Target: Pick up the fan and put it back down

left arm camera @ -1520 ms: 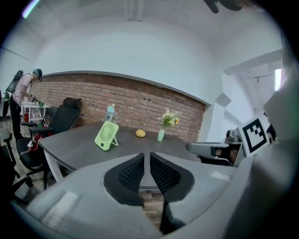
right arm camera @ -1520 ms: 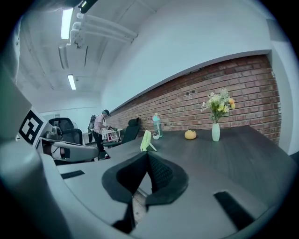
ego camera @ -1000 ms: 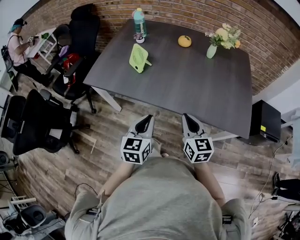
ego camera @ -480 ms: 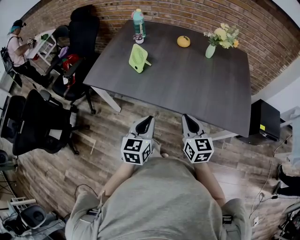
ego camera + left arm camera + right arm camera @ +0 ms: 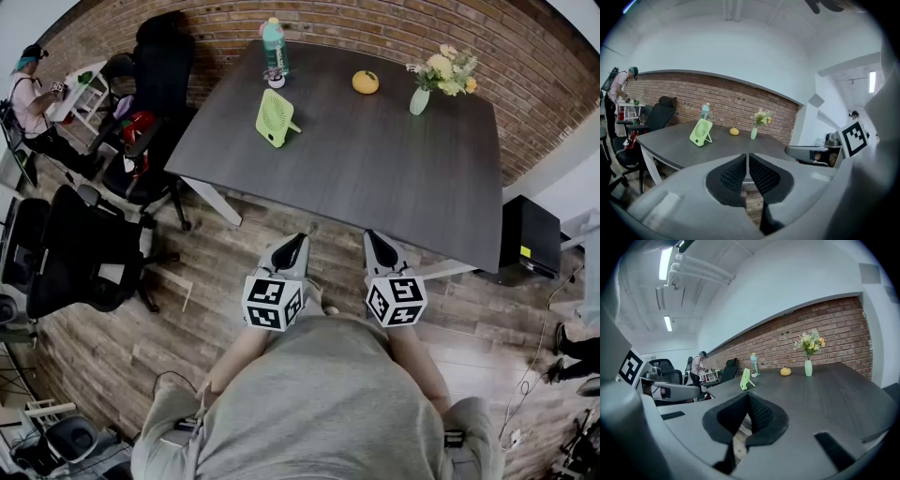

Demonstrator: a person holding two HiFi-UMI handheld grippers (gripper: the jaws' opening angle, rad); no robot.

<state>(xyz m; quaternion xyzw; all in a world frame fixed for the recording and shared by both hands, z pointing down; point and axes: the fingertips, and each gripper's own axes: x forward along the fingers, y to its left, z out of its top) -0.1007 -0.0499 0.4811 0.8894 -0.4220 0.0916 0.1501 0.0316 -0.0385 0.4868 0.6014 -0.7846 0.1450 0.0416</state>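
Observation:
A small light-green fan stands propped on its stand at the far left of the dark grey table. It also shows in the left gripper view as the fan and in the right gripper view as the fan. My left gripper and right gripper hover side by side over the wooden floor, short of the table's near edge and far from the fan. Both are shut with nothing between the jaws, as the left gripper and right gripper views show.
On the table's far side stand a teal bottle, an orange fruit and a vase of flowers. Black office chairs crowd the left. A person sits at a small white table far left. A black box stands right.
The head view has shifted slightly, so the table and fan sit a little higher in the picture. Both grippers have stayed where they were, still shut.

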